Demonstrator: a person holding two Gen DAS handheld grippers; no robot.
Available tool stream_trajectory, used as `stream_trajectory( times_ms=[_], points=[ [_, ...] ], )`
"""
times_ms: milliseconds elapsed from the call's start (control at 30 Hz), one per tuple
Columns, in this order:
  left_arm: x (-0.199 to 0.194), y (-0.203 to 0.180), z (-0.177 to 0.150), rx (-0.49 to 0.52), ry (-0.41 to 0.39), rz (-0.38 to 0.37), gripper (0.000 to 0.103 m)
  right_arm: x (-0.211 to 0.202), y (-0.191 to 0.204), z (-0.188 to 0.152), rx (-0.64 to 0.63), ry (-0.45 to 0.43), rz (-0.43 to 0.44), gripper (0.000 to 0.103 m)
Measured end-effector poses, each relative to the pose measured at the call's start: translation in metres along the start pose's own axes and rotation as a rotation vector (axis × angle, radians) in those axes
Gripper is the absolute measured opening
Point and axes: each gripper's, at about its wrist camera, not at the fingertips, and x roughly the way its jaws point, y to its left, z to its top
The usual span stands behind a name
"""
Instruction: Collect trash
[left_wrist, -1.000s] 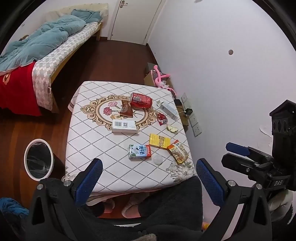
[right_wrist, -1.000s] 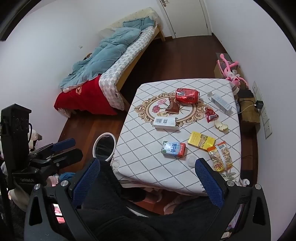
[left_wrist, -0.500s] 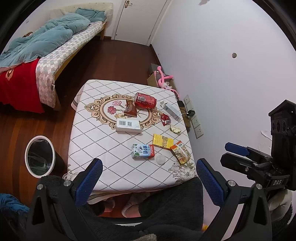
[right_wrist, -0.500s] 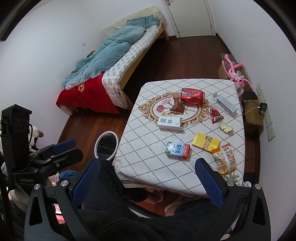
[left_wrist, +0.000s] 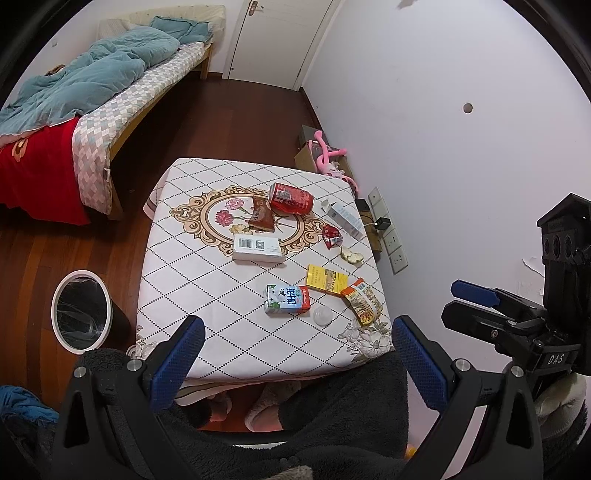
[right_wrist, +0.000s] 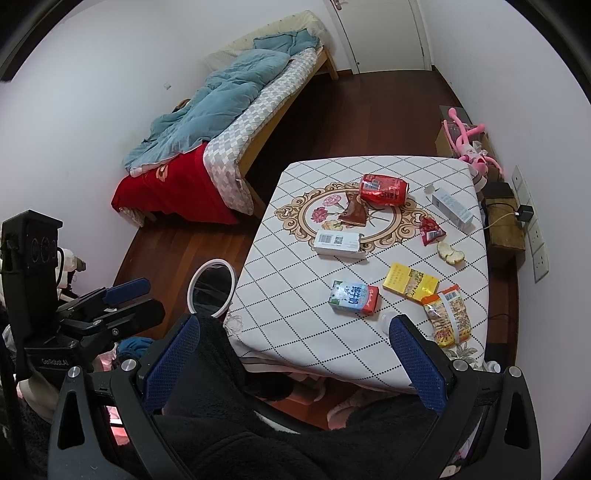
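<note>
Overhead, both the left claw (left_wrist: 295, 363) and right claw (right_wrist: 293, 363) hang spread apart, empty, above the littered tabletop (left_wrist: 192, 280).

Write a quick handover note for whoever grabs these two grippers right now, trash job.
Left gripper: open, empty, held above the table's near edge.
Right gripper: open, empty, same height.
Bin: on the floor left of the table, lined with a bag.
On the table: red can, brown wrapper, white box, milk carton, yellow pack, snack bag, small red wrapper, peel, long white box.
Done: nothing picked up.
Left: everything into the bin.
</note>
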Motion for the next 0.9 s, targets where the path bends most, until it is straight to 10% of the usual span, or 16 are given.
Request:
stream_trajectory(
  times_ms=[900],
  points=[
    [0.0035, -0.0096, -0.0005, 0.014, 0.006, -0.005, 0.103, -0.0027, 0.0015, 0.0013, -0.003, 0.002, -0.003, 0.103]
  ],
)
